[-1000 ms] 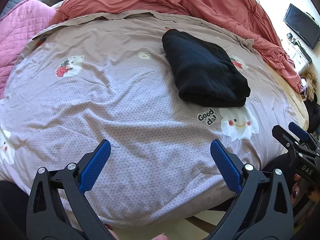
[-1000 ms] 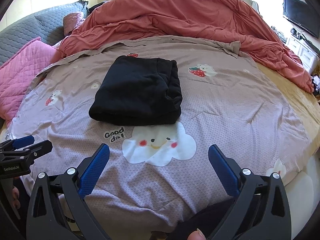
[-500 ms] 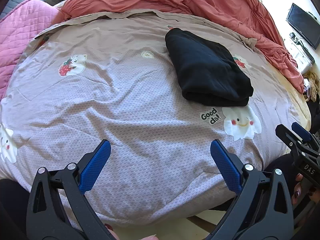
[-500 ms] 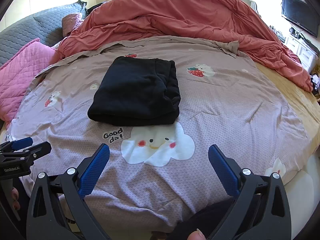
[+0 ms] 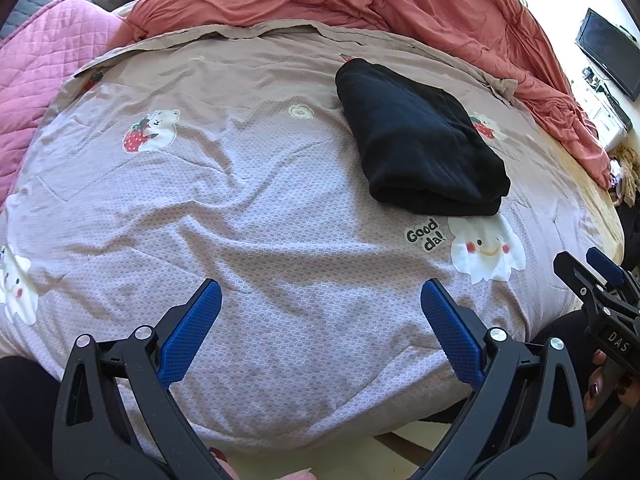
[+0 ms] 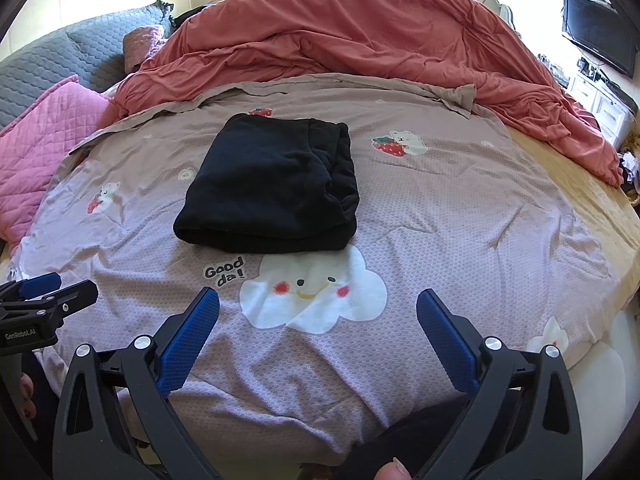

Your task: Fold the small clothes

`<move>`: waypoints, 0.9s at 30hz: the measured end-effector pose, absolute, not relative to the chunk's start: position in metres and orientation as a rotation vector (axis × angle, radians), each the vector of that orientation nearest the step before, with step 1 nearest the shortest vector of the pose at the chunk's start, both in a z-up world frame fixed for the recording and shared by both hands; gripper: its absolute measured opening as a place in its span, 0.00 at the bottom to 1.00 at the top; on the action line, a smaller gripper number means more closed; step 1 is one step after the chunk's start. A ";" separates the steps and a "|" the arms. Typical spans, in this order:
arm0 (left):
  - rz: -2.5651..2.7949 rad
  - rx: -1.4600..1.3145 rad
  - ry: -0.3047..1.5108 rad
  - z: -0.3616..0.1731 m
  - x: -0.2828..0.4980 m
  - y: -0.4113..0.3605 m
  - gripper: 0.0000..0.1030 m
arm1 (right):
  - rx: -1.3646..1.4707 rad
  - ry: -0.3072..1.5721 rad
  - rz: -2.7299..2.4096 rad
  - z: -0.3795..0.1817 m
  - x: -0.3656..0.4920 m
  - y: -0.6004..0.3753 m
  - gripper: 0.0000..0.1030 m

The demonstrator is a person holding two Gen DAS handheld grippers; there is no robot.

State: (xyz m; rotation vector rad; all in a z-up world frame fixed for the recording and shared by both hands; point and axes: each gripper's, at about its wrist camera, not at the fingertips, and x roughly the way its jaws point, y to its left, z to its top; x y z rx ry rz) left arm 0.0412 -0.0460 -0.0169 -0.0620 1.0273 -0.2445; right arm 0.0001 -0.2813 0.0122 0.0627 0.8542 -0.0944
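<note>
The bed [image 6: 460,216], under a mauve cartoon-print sheet, carries the only task item: a black garment [image 6: 272,188], already folded into a thick rectangle just beyond the cloud print [image 6: 312,300]. A coral duvet [image 6: 360,32] is heaped behind it. By my reading the fold is finished, so the step is to withdraw without snagging it. The left hand-held gripper [image 5: 318,336] and the right hand-held gripper [image 6: 318,336] both hover near the bed's edge, jaws spread wide and empty. No containers are in view.
</note>
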 end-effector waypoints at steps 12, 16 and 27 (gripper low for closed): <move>-0.247 -0.072 1.033 -0.016 0.042 -0.046 0.91 | 0.060 0.853 -0.096 0.013 0.000 -0.281 0.95; -0.245 -0.065 1.030 -0.015 0.041 -0.047 0.91 | 0.059 0.852 -0.098 0.014 0.000 -0.282 0.96; -0.243 -0.065 1.028 -0.014 0.041 -0.046 0.91 | 0.054 0.850 -0.098 0.014 0.000 -0.284 0.96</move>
